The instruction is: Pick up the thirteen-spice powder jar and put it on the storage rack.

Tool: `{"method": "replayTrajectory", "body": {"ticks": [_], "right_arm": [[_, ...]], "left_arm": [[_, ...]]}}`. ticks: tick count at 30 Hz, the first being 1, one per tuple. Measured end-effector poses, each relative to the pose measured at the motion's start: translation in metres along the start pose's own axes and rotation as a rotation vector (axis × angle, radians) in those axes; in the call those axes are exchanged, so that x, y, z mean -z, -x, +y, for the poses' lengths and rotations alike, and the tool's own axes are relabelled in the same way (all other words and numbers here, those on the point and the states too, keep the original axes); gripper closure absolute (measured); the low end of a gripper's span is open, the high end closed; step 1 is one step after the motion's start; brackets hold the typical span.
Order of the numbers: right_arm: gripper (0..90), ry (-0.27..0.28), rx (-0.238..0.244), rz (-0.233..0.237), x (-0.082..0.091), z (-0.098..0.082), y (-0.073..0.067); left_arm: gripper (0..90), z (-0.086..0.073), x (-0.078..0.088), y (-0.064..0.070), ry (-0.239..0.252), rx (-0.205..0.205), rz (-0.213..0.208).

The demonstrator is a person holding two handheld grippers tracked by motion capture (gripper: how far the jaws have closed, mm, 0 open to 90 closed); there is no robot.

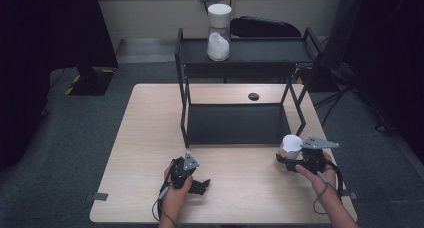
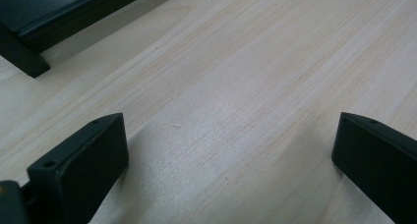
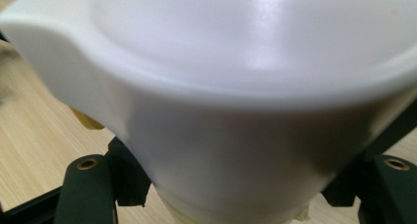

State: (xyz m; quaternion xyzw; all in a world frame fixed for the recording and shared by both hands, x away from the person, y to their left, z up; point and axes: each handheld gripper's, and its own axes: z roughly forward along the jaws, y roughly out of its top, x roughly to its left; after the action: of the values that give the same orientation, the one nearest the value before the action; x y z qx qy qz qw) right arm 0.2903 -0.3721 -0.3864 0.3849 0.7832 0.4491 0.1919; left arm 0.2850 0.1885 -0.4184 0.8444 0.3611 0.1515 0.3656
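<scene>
The right tool is clamped on a white-lidded jar at about four o'clock on the desk, just in front of the black shelf rack and near the desk's right edge. The left tool sits at six o'clock, jaws spread wide and empty over bare wood. A second jar stands on the rack's top at twelve.

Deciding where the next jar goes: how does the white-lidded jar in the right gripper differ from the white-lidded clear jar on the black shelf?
The jar in the right gripper sits low, near the table, clamped between the jaws; the shelf jar stands free on the top shelf. The shelf jar shows white filling. Both have white lids.
</scene>
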Motion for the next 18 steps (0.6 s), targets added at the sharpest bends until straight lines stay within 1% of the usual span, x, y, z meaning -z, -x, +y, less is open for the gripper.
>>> {"method": "replayTrajectory", "body": {"ticks": [2, 8, 13, 16, 18], "right_arm": [[29.7, -0.001, -0.006, 0.009, -0.001, 0.003, 0.001], [29.7, -0.014, 0.004, 0.021, -0.004, 0.014, 0.000], [29.8, -0.021, 0.010, 0.043, -0.007, 0.027, 0.000], [29.8, -0.023, 0.001, 0.063, -0.008, 0.036, 0.002], [29.8, -0.025, 0.009, 0.066, -0.008, 0.043, 0.000]], "left_arm": [[0.0, 0.000, 0.000, 0.000, 0.000, 0.000, 0.000], [0.0, 0.000, 0.000, 0.000, 0.000, 0.000, 0.000], [0.0, 0.000, 0.000, 0.000, 0.000, 0.000, 0.000], [0.0, 0.000, 0.000, 0.000, 0.000, 0.000, 0.000], [0.0, 0.000, 0.000, 0.000, 0.000, 0.000, 0.000]]}}
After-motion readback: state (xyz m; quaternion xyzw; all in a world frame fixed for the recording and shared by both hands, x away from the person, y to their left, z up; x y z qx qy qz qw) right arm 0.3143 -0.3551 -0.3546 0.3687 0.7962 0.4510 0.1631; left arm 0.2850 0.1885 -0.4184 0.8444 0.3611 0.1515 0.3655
